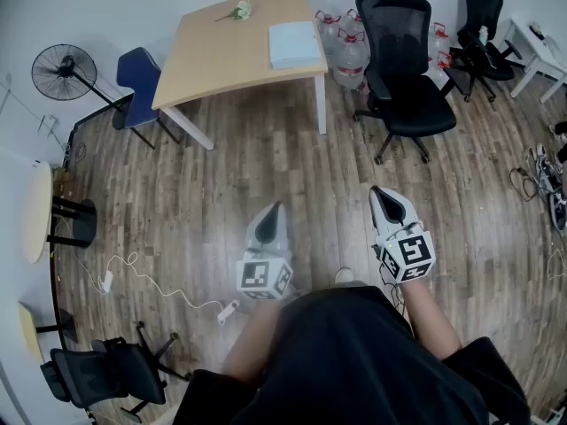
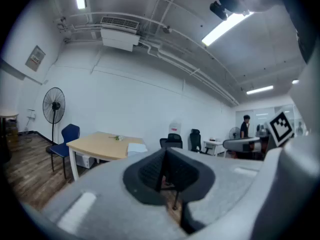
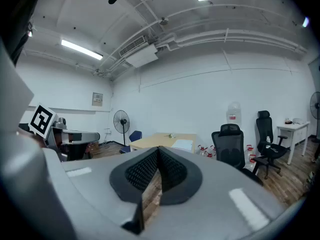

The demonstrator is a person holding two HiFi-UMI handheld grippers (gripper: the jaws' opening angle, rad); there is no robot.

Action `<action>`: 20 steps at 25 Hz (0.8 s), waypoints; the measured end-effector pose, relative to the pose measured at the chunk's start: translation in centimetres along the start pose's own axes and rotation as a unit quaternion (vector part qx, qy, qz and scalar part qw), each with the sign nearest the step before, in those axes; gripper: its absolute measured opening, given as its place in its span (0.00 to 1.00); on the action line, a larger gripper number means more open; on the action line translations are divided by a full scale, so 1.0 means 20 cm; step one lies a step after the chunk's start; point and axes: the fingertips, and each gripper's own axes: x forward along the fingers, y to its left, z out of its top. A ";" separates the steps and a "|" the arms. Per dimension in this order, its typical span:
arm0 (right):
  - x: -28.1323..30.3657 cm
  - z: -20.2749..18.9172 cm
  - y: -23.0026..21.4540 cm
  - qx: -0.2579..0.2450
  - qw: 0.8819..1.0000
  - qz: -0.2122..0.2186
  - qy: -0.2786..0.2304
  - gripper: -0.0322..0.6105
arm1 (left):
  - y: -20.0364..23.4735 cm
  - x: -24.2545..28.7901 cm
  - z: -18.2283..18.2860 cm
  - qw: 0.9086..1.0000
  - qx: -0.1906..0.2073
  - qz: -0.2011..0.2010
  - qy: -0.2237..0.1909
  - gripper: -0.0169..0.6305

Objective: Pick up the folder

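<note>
Both grippers are shut tight and hold nothing: the left gripper (image 1: 276, 209) and the right gripper (image 1: 381, 193) hang side by side over the wood floor, well short of the worktop (image 1: 221, 56), and each points roughly level toward it. The folder (image 1: 293, 43), pale blue and lying flat, sits on the worktop toward its right end and close to its near edge, apart from a small flower (image 1: 237, 11) at the worktop's far side. A black chair (image 1: 399, 69) stands just beside the worktop's right end. We judge that we are at the approach step, with no reach for the folder begun. The next move calls for us to close the gap to the worktop's near edge, spread one gripper's jaws, and bring them in low along the worktop. Since the folder is thin and flat, a jaw will likely have to slip under its near edge.
</note>
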 end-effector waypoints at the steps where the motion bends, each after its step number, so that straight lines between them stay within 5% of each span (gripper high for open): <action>1: -0.01 0.01 -0.02 -0.001 1.000 0.001 -0.002 0.05 | -0.02 0.01 0.00 1.000 0.000 0.001 0.000 0.03; 9: -0.12 -0.04 -0.19 0.008 1.000 0.011 -0.011 0.05 | -0.24 0.04 -0.02 0.999 0.004 -0.023 -0.025 0.03; 15: -0.13 -0.09 -0.23 0.008 1.000 0.023 0.002 0.05 | -0.30 0.12 -0.09 0.999 0.042 -0.015 -0.001 0.03; 20: -0.13 -0.18 -0.34 0.013 1.000 0.009 0.017 0.05 | -0.35 0.24 -0.12 0.999 0.028 -0.030 0.009 0.03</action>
